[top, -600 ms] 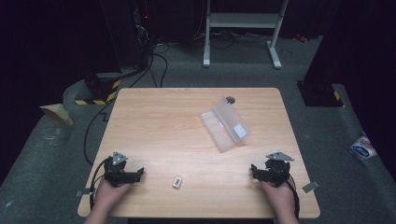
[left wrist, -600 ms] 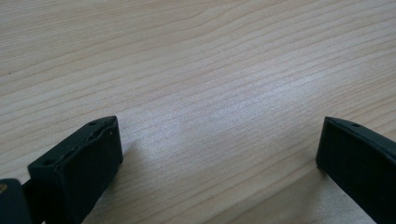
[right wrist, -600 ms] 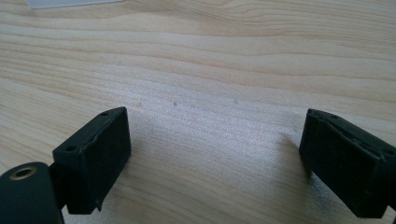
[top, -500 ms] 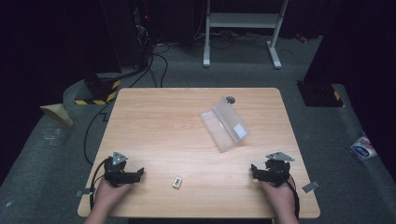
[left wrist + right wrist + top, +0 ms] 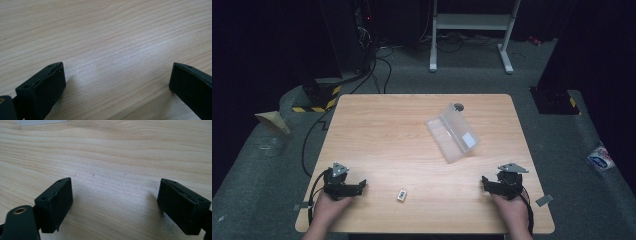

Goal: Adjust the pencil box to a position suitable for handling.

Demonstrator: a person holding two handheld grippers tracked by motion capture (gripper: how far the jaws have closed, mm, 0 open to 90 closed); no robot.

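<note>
Wooden table (image 5: 387,130) carries a clear plastic box (image 5: 452,133) lying in its far right part, and a small white object (image 5: 401,195) lies near the front edge, between the two hands and closer to the left one. At the front left corner the left hand (image 5: 328,207) holds the left gripper (image 5: 360,186) low over the bare wood, with its two black jaws spread wide apart and nothing between them. At the front right corner the right hand (image 5: 511,209) holds the right gripper (image 5: 485,182) in the same way, jaws also wide apart over bare wood, and both grippers are well apart from the box.
</note>
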